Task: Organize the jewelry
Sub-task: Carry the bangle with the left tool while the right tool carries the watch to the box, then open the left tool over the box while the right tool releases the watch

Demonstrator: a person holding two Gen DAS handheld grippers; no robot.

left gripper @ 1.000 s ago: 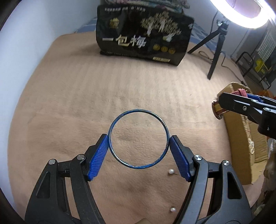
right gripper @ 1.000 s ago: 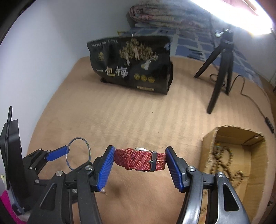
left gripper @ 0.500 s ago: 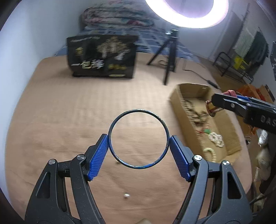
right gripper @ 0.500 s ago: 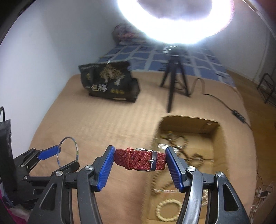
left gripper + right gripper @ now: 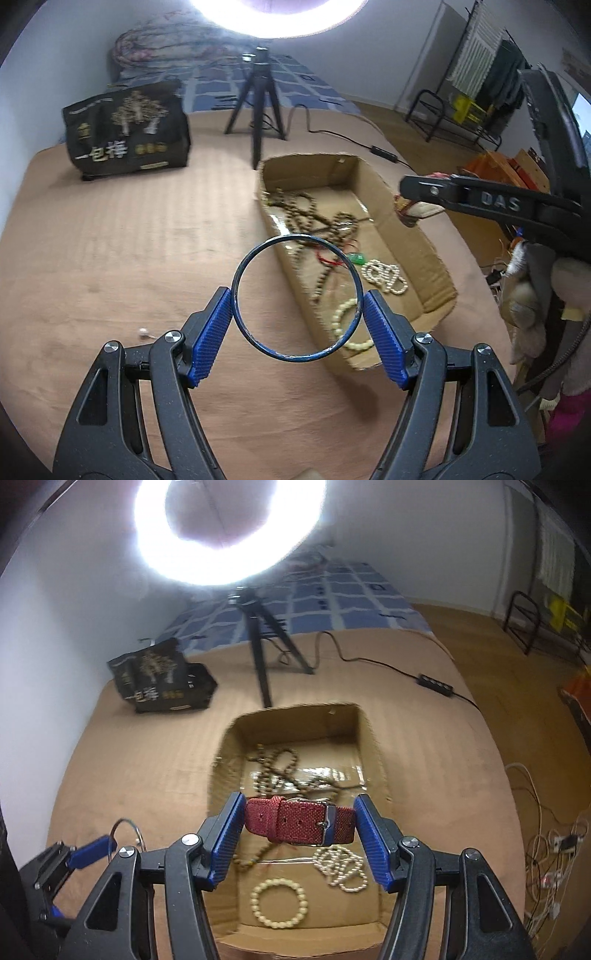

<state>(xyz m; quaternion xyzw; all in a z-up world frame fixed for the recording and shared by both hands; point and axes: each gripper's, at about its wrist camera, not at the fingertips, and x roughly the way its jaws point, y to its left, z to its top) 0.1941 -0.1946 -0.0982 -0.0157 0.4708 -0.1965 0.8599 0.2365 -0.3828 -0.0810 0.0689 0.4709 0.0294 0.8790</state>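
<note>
My left gripper (image 5: 297, 321) is shut on a thin blue bangle (image 5: 236, 291), held upright above the tan bed, just left of an open cardboard box (image 5: 421, 251). My right gripper (image 5: 299, 821) is shut on a red woven watch strap (image 5: 291, 819) and holds it over the near half of the box (image 5: 373, 738). The box holds brown bead strings (image 5: 280, 768), a white pearl strand (image 5: 341, 867) and a cream bead bracelet (image 5: 279, 902). The right gripper (image 5: 410, 206) shows from the side in the left wrist view, the left gripper (image 5: 110, 840) in the right wrist view.
A black printed bag (image 5: 125, 147) stands at the far left of the bed. A ring light on a black tripod (image 5: 258, 96) stands behind the box, its cable and switch (image 5: 434, 683) trailing right. A small pearl earring (image 5: 142, 332) lies on the bed left of my left gripper.
Both grippers have swung right and risen with their loads. The box has come from the right edge to under the right gripper and beside the left one.
</note>
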